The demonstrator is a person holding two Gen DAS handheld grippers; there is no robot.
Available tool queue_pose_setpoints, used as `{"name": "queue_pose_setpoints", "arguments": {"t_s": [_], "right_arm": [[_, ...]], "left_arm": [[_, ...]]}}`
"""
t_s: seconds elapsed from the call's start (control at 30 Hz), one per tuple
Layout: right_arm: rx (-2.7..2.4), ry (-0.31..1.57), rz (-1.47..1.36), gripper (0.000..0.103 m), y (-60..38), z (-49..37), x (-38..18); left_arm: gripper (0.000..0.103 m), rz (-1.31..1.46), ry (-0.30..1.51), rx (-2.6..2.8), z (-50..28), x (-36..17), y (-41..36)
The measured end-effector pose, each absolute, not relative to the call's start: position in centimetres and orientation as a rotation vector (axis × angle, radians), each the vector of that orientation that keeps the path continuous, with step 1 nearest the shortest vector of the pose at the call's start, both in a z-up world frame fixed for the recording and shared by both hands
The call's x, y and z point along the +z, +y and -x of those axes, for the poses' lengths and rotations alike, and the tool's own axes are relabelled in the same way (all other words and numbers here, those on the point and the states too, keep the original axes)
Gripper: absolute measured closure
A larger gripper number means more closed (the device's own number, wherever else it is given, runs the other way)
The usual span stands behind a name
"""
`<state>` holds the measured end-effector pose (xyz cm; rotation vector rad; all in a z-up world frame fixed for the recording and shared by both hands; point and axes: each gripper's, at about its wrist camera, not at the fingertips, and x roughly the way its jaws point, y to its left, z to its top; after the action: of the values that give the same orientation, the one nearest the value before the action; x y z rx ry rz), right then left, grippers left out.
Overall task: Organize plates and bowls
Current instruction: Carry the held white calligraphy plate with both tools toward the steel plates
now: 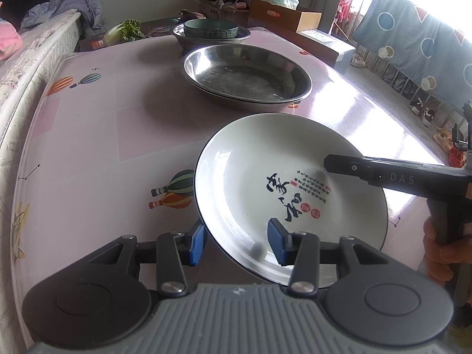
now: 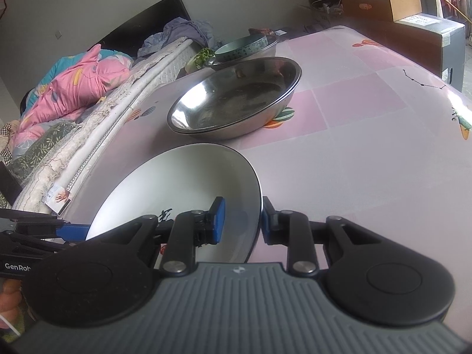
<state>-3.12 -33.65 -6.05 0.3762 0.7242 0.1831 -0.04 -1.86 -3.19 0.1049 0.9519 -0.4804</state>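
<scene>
White ceramic plate with black calligraphy [image 1: 290, 197] sits tilted over the pink balloon-print tablecloth [image 1: 97, 135] in the left wrist view, the left gripper [image 1: 236, 246] straddling its near rim with blue pads that don't visibly press, stacked steel basins [image 1: 246, 78] behind. From the right wrist view, the right gripper [image 2: 242, 221] is clamped on the plate's rim.

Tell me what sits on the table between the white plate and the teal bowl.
Stacked steel basins sit between the white plate and teal bowl; both views show it.
</scene>
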Motion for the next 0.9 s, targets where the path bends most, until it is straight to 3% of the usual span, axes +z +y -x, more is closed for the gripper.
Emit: {"name": "queue_pose_setpoints", "arguments": {"t_s": [0.67,0.9], "right_arm": [[0.19,0.717,-0.285,0.079,-33.4,4.4,-5.8],[0.182,0.716,-0.256,0.074,-32.8,4.5,-5.6]], "left_arm": [[0.049,-0.112,0.957,-0.462,-1.0,-3.9,-2.7],[0.046,-0.111,0.956,-0.452,-1.1,-3.9,-3.0]]}}
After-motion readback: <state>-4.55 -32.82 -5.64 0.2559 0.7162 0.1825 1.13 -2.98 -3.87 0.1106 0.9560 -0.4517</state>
